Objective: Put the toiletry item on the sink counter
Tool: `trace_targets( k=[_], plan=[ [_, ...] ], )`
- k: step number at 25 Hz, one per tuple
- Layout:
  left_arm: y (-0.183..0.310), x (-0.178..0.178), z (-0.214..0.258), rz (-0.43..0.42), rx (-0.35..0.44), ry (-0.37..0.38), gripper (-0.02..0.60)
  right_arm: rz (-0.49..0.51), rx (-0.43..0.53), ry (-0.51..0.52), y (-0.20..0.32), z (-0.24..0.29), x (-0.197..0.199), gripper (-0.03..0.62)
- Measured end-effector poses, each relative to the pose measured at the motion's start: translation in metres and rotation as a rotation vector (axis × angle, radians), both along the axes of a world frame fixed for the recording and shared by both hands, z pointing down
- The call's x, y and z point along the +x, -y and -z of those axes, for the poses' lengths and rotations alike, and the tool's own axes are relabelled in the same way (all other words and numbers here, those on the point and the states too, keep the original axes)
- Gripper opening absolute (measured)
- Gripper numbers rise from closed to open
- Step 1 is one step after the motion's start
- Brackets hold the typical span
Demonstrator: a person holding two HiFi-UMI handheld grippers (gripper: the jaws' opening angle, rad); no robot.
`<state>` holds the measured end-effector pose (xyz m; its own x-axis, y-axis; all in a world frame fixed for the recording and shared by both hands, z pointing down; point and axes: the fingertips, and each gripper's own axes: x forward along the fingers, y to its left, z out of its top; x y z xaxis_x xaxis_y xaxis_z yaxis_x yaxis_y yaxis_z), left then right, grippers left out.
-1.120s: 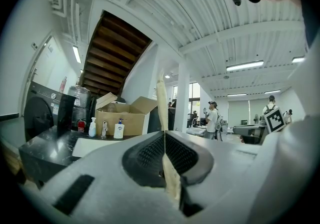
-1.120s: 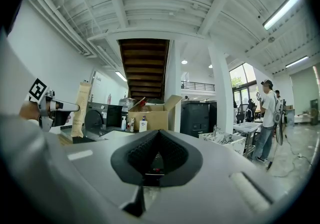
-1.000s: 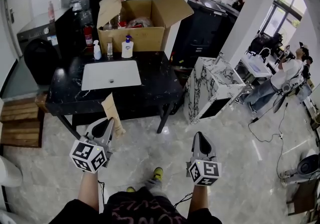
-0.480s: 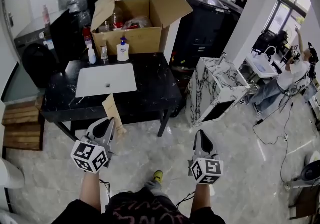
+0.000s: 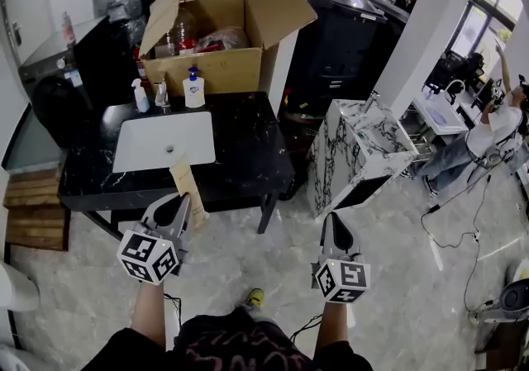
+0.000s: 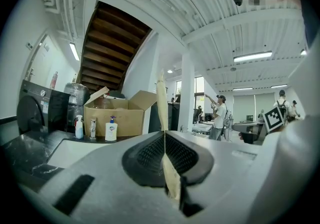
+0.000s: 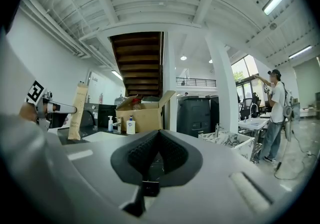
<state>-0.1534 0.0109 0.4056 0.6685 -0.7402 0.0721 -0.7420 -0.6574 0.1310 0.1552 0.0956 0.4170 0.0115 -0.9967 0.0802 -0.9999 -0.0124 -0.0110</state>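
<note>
1. Pale marble floor [image 5: 248, 262] lies between the person and the black counter [image 5: 248, 142]. The counter has a white basin [image 5: 161, 142] set in it, and a cardboard box [image 5: 219, 68], a soap bottle [image 5: 193, 88] and a spray bottle [image 5: 140, 97] stand along its back edge.
2. Left gripper [image 5: 175, 206] has its jaws closed on a flat brown paper packet [image 5: 185, 187]. The packet stands upright above the pads, in the air short of the counter's near edge.
3. Right gripper [image 5: 331, 225] is closed with nothing between its jaws and is held low beside the left.
4. The step in hand looks to be carrying the packet to the counter. Close the gap first, then aim for the bare black stone right of the basin, not the bowl.
5. Thin paper will likely flop, so lower it until an edge touches, tilt it flat, then part the jaws.
</note>
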Motion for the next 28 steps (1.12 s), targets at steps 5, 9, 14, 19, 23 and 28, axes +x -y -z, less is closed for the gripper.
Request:
trace_targets(
  k=[5,9,14,19,23,28],
  plan=[
    [0.027,0.026,0.002,0.021,-0.002,0.011,0.005,0.04,-0.001,0.002,0.036,0.0,0.022,0.012],
    [0.048,0.046,0.004,0.044,-0.001,0.018,0.005,0.073,0.001,0.004,0.066,0.0,0.039,0.012],
    [0.07,0.07,0.007,0.072,0.008,0.028,0.005,0.108,0.008,0.01,0.099,-0.002,0.062,0.012],
    [0.09,0.088,0.007,0.091,0.011,0.038,0.005,0.15,0.011,0.006,0.129,-0.004,0.073,0.012],
    [0.102,0.095,0.005,0.105,0.007,0.048,0.005,0.178,0.01,0.007,0.148,-0.008,0.075,0.012],
    [0.109,0.095,0.003,0.117,0.001,0.055,0.005,0.202,0.003,0.006,0.164,-0.011,0.074,0.012]
  ],
)
